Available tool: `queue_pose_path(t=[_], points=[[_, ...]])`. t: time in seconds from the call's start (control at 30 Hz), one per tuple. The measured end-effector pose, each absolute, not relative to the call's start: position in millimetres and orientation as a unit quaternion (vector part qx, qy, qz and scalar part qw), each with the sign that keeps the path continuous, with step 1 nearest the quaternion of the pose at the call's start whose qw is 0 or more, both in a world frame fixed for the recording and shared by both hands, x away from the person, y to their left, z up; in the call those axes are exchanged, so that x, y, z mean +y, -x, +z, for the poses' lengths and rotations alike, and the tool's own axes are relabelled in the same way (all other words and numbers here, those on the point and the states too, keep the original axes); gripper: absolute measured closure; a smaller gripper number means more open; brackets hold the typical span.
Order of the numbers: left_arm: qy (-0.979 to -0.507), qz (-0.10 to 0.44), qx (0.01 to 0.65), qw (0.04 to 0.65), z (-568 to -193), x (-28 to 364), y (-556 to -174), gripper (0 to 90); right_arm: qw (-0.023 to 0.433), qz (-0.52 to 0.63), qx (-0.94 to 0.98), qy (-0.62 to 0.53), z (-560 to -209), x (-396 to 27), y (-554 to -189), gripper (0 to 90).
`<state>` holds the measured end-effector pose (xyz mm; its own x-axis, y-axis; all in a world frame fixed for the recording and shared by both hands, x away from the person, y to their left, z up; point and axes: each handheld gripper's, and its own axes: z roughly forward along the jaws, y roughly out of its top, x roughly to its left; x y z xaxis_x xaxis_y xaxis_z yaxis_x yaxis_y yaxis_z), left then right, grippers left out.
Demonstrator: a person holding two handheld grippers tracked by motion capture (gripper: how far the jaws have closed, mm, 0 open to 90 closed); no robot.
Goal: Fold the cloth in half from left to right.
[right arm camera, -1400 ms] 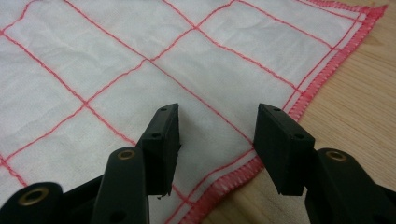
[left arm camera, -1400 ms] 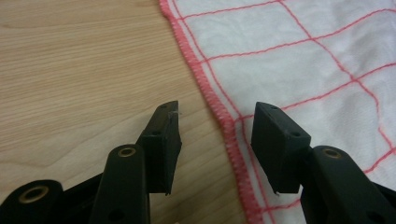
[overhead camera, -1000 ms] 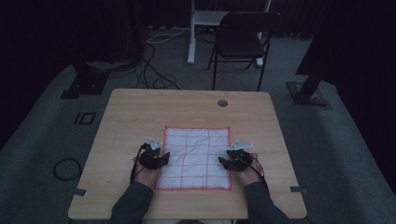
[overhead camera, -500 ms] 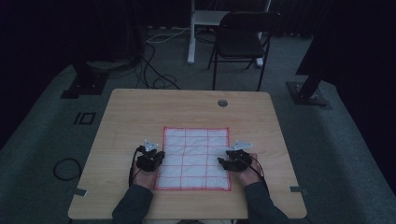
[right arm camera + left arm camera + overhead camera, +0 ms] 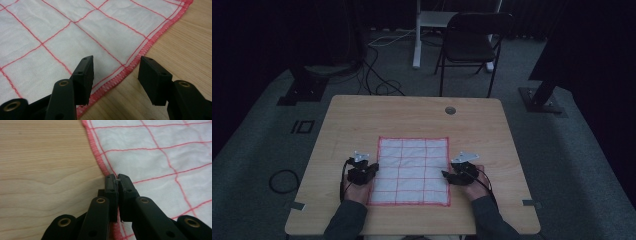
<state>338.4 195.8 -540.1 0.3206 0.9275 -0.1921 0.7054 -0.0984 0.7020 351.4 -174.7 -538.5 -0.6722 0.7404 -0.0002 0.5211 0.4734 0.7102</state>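
My left gripper (image 5: 117,180) has its black jaws pressed together on the red stitched hem of the white square cloth with a red grid (image 5: 160,157), which lies flat on the light wooden table (image 5: 42,157) and spreads away to that gripper's right. My right gripper (image 5: 115,72) has its jaws apart, one over the cloth (image 5: 75,32) and one over bare wood, straddling the opposite hem without touching it. From above, the cloth (image 5: 412,170) lies between my two hands near the table's front edge, so I judge the right gripper only needs to drop and pinch its hem.
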Motion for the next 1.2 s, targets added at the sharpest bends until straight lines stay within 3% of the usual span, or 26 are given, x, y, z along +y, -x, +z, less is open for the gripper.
queue_pose_path(t=[0.4,1.2], points=[[-0.721,0.112,0.531,0.43,-521.6,181.9,-340.7,87.6,0.157,0.353,0.842,-0.377,-537.0,-177.5,-350.8,46.4],[-0.728,0.057,0.474,0.492,-490.3,131.9,-349.0,87.7,0.162,0.356,0.834,-0.389,-534.9,-188.9,-350.6,46.4]])
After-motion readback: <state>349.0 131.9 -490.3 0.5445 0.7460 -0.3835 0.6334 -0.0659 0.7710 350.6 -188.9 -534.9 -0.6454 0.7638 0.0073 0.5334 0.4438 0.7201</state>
